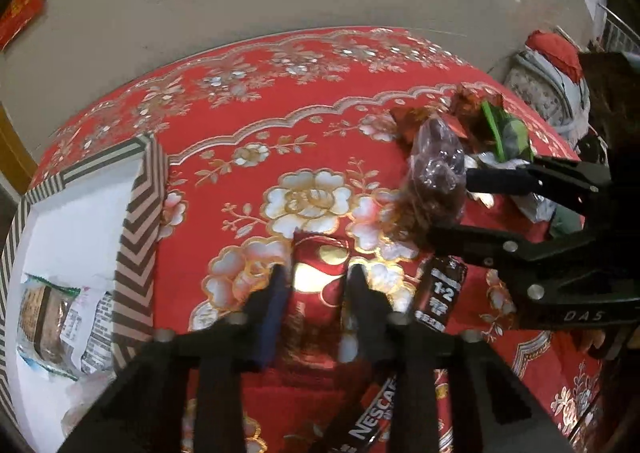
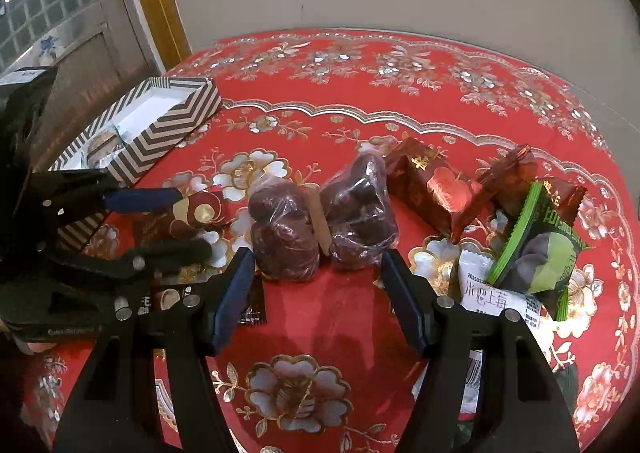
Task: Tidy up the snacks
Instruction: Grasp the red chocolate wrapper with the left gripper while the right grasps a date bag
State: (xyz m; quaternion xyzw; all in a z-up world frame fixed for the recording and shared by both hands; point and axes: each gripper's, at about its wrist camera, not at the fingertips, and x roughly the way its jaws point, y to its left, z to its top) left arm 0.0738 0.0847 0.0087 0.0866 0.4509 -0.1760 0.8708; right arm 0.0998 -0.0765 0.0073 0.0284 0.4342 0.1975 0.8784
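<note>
Snacks [image 2: 360,213] strew a red floral tablecloth [image 2: 340,313]; left tongs [image 1: 316,281] clamp a red packet [image 1: 316,273], right tongs [image 2: 316,273] gape.

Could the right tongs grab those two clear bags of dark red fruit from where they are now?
Probably yes. The right tongs stand open, pointing straight at the bags of dark fruit, with only bare red tablecloth between. The left tongs, shut on a red-and-gold packet, sit off to one side.

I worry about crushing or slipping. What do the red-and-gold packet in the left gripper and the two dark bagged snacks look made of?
Red-and-gold packet: glossy foil-like film, judging by its bright glare. Bagged snacks: thin clear plastic, crinkled with highlights, around dark lumpy contents; what those are I cannot tell.
</note>
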